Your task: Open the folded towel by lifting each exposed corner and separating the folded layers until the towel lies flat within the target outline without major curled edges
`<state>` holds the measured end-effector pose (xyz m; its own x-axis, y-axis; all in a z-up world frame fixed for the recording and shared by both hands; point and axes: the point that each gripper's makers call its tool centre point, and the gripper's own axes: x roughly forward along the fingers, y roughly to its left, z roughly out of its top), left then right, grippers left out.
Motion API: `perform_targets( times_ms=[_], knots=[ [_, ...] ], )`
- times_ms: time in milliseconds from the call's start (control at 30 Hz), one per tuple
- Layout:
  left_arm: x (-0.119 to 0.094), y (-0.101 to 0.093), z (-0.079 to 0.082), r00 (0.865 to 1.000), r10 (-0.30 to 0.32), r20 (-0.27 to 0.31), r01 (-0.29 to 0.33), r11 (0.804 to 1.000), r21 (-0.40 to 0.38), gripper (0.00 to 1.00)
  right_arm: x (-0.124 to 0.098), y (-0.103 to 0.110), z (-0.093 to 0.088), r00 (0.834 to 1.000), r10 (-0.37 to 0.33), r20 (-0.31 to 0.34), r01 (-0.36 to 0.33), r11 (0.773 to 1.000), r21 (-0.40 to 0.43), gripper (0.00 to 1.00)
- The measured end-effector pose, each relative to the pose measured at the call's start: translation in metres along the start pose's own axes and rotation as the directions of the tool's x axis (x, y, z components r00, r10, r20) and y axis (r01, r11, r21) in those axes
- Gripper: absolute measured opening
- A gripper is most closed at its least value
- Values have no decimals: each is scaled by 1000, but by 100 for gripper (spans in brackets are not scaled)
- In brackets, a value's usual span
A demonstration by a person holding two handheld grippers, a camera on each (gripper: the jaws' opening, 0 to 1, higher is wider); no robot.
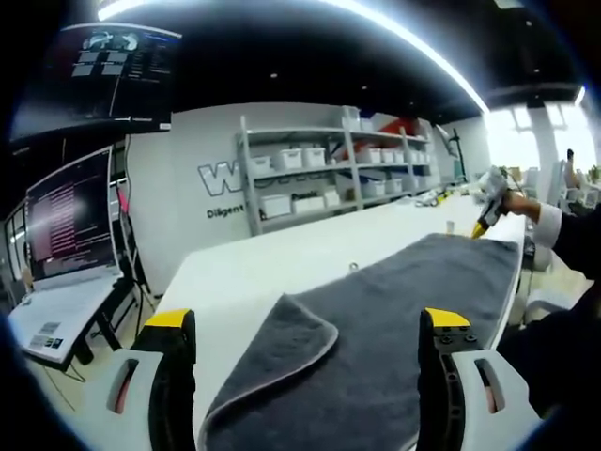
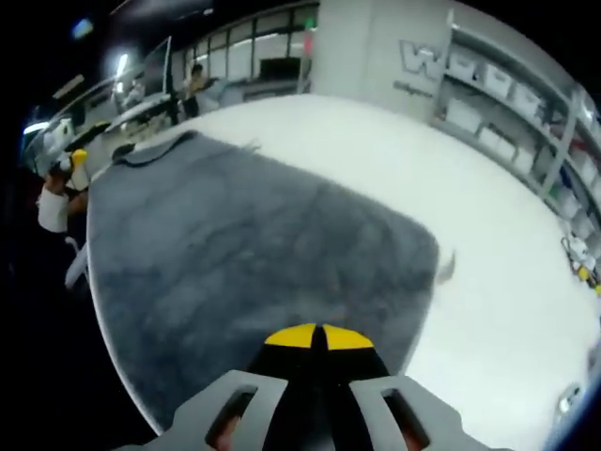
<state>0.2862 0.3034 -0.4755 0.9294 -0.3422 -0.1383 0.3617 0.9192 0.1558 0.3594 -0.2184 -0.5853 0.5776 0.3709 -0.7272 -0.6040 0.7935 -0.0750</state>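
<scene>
One corner of the grey towel [image 1: 282, 343] is lying curled over on the white worktop [image 1: 282, 258]. Soft, limp, light terry; pinching that hemmed corner looks best. Left claw [image 1: 310, 324] is hovering released; right claw [image 2: 317, 335] is clenched, apparently empty.
</scene>
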Motion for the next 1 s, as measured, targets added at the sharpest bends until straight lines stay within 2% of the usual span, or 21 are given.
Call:
perform_targets(
  times_ms=[100, 267, 300, 400, 633, 900, 1000],
  knots=[
    [1, 0, -1, 1000, -1, -3, 1, 1000, 0, 97, -2, -1, -5, 999, -31, -11, 31, 999, -14, 0],
    [2, -1, -1, 1000, -3, -7, 3, 1000, 0, 97, -5, 1, -13, 998, -36, -42, 35, 999, -21, 0],
    [2, -1, -2, 1000, -3, -7, 3, 1000, -2, 97, -6, 3, -19, 997, -29, -67, 27, 999, -23, 0],
    [2, -1, -2, 1000, -4, -10, 4, 1000, 0, 97, -5, 4, -25, 995, -38, -91, 36, 999, -27, 0],
    [2, 0, -3, 1000, -3, -15, 3, 1000, 2, 97, -4, 3, -38, 989, -35, -144, 39, 999, 28, 0],
    [2, -2, -3, 1000, -14, -16, 13, 1000, -9, 97, -7, 6, -43, 985, -41, -169, 45, 999, 21, 0],
    [1, -2, -4, 1000, -12, -18, 12, 1000, -3, 97, -7, 7, -43, 986, -48, -161, 45, 999, -25, 0]
  ],
)
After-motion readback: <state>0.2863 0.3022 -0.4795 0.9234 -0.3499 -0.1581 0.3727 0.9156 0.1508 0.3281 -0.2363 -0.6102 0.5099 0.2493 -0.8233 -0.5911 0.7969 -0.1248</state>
